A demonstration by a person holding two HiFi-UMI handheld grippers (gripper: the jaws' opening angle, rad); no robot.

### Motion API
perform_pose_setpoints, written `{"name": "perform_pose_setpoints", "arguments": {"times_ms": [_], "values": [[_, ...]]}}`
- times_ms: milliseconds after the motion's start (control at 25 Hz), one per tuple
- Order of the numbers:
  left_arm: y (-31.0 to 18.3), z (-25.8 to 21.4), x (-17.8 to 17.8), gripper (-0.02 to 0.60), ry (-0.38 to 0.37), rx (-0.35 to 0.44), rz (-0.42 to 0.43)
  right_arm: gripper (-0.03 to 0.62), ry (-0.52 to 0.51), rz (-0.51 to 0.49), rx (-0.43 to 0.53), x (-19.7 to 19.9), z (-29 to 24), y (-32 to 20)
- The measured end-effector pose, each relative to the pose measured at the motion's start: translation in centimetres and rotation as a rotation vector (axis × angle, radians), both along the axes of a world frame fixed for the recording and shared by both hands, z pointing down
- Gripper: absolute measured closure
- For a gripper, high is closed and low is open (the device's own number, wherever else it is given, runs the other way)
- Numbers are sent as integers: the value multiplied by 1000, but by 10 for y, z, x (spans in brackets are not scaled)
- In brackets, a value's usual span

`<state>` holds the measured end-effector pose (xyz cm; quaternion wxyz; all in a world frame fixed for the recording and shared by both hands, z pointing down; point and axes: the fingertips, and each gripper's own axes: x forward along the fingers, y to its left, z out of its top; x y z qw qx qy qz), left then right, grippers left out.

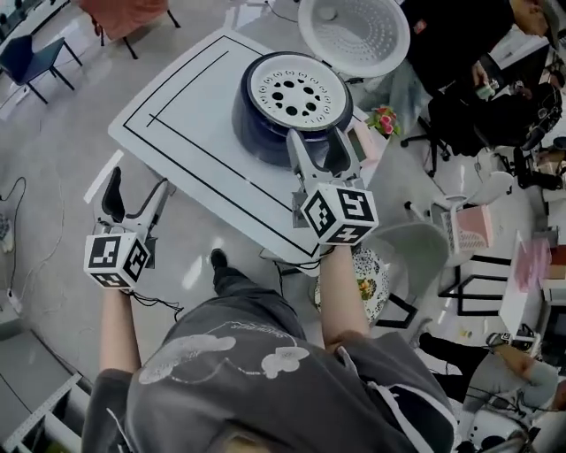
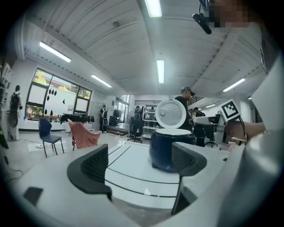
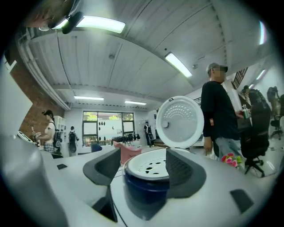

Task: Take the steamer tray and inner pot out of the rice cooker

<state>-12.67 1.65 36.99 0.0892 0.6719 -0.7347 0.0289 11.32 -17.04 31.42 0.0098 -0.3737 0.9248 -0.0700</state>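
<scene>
The dark blue rice cooker [image 1: 265,124] stands on the white table [image 1: 186,106] with its round lid [image 1: 354,35] swung open behind it. The white steamer tray [image 1: 296,88], pierced with holes, sits in its top; the inner pot is hidden below it. My right gripper [image 1: 318,142] is open at the cooker's near rim, and in the right gripper view the cooker [image 3: 146,186] and tray [image 3: 148,166] lie between its fingers [image 3: 182,170]. My left gripper [image 1: 137,186] hangs open and empty off the table's left edge, with the cooker [image 2: 171,148] farther off.
A person in black [image 1: 451,44] stands behind the table at the right. Pink flowers [image 1: 385,119] lie by the cooker's right side. A grey chair [image 1: 416,252] is near my right arm. A chair with pink cloth [image 1: 124,13] stands far left.
</scene>
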Motion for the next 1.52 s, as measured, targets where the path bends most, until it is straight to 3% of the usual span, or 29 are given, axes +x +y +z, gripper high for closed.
{"name": "perform_pose_setpoints", "arguments": {"times_ms": [280, 520, 1040, 1160, 1360, 1520], "values": [[-96, 5, -6, 146, -9, -7, 99, 284, 126, 173, -89, 44, 19, -98], [-142, 11, -6, 147, -15, -5, 152, 284, 327, 189, -200, 40, 61, -147], [-246, -4, -3, 147, -30, 14, 405, 287, 604, 278, -251, 31, 83, -174], [-271, 2, -3, 147, -12, 8, 480, 335, 659, 295, -299, 29, 94, -176], [-300, 9, 4, 147, 1, 22, 580, 342, 745, 325, -330, 30, 105, -183], [-310, 12, 5, 147, 16, 18, 646, 390, 839, 383, -338, 36, 106, -185]]}}
